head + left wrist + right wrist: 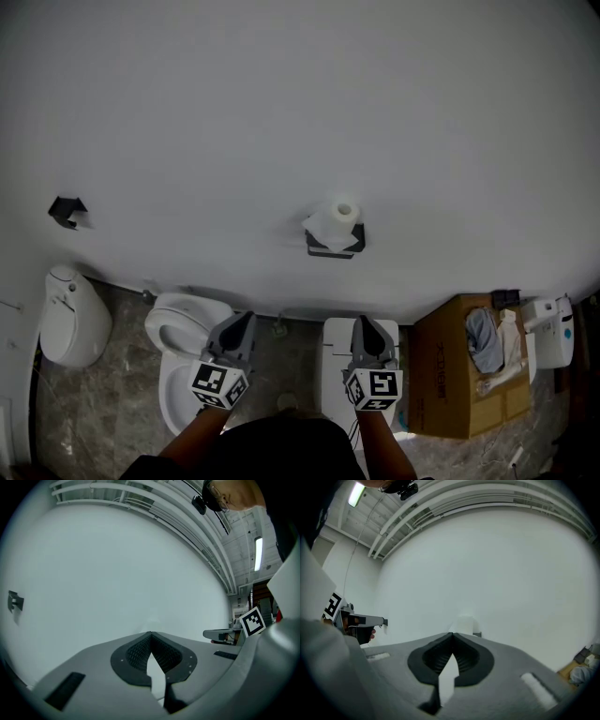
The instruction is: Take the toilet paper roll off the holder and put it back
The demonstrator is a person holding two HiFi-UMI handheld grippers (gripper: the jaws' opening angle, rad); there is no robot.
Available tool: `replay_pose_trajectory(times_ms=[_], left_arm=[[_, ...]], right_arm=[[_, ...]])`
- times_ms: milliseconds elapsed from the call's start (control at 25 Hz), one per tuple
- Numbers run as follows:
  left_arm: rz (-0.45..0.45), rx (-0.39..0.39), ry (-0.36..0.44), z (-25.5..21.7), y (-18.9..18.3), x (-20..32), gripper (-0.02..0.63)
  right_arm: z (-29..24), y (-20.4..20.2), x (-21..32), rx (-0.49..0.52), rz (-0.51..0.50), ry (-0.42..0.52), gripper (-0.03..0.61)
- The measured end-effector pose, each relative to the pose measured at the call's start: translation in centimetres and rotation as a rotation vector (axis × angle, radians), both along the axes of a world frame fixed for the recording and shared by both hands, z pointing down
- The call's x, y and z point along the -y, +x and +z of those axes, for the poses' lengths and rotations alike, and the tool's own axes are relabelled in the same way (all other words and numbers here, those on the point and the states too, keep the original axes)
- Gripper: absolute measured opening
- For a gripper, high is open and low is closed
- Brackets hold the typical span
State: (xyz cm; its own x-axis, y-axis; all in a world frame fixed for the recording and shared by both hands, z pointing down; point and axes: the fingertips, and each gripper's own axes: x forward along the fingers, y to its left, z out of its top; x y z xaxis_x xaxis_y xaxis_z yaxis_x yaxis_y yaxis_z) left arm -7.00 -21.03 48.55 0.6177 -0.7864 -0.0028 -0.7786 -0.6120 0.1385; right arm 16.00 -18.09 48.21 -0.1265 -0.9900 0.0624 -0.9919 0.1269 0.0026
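Left gripper (247, 319), right gripper (362, 322) closed, empty; toilet roll (336, 220) on holder (335, 247).

I have clear air straight ahead to the white toilet paper roll (337, 216) on its black wall holder (334, 247) — plain white wall (281, 112) around it. Below-left of it stands a white ceramic toilet (173, 323), below-right a brown cardboard box (445, 375).

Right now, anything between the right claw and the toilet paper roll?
Nothing visible. The toilet paper roll sits on its holder on the wall; only open space lies between it and the shut, empty right claw.
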Motion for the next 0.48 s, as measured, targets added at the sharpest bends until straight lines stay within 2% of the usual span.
replay_pose_trajectory(times_ms=[480], left_arm=[[-0.014, 0.004, -0.014, 0.30, -0.35, 0.67, 0.009]], right_arm=[[-0.30, -0.35, 0.92, 0.006, -0.016, 0.009, -0.003]])
